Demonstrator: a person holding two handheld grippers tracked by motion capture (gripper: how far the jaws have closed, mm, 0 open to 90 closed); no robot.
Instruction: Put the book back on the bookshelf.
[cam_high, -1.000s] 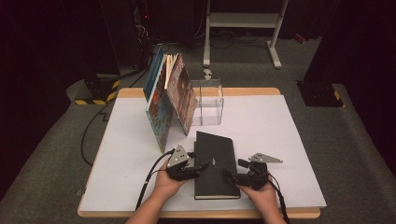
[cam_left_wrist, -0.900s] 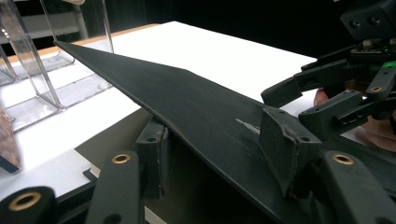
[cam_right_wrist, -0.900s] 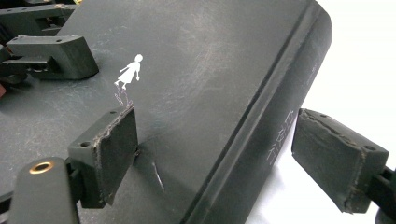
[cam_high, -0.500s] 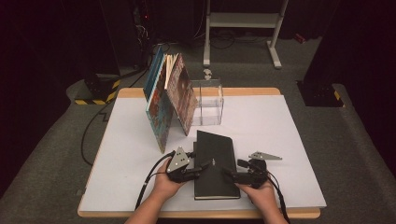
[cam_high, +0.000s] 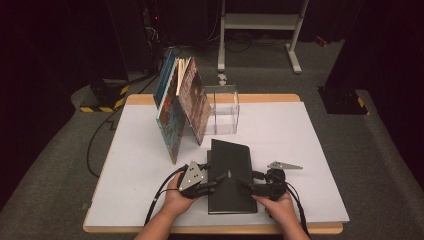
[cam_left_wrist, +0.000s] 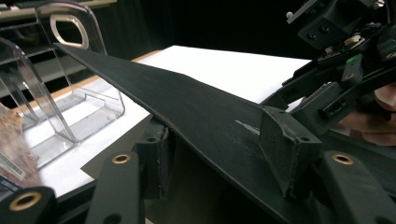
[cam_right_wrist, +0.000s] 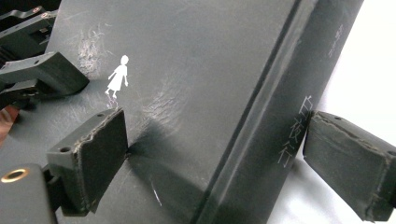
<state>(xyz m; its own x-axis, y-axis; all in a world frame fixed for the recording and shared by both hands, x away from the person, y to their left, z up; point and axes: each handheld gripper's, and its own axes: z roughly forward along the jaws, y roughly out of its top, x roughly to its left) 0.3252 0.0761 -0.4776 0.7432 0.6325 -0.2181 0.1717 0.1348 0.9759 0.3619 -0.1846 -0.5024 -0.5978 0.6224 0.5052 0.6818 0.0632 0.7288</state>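
Black book (cam_high: 230, 175) lies flat on the white surface (cam_high: 300, 145), at its near edge, just in front of the clear plastic stand (cam_high: 222, 110) and the leaning picture books (cam_high: 180, 107). The left gripper (cam_high: 212, 184) sits at the book's left edge; in the left gripper view its jaws straddle the lifted front cover (cam_left_wrist: 187, 107), 1 pad (cam_left_wrist: 156, 158) under it and 1 pad (cam_left_wrist: 287, 147) on top, grasping the cover. The right gripper (cam_high: 248, 186) sits at the book's right side; in the right gripper view 1 pad (cam_right_wrist: 100, 149) presses on the cover near a small white figure (cam_right_wrist: 117, 74), while the other pad (cam_right_wrist: 348, 161) stands just beside the spine (cam_right_wrist: 285, 116); whether it touches I cannot tell
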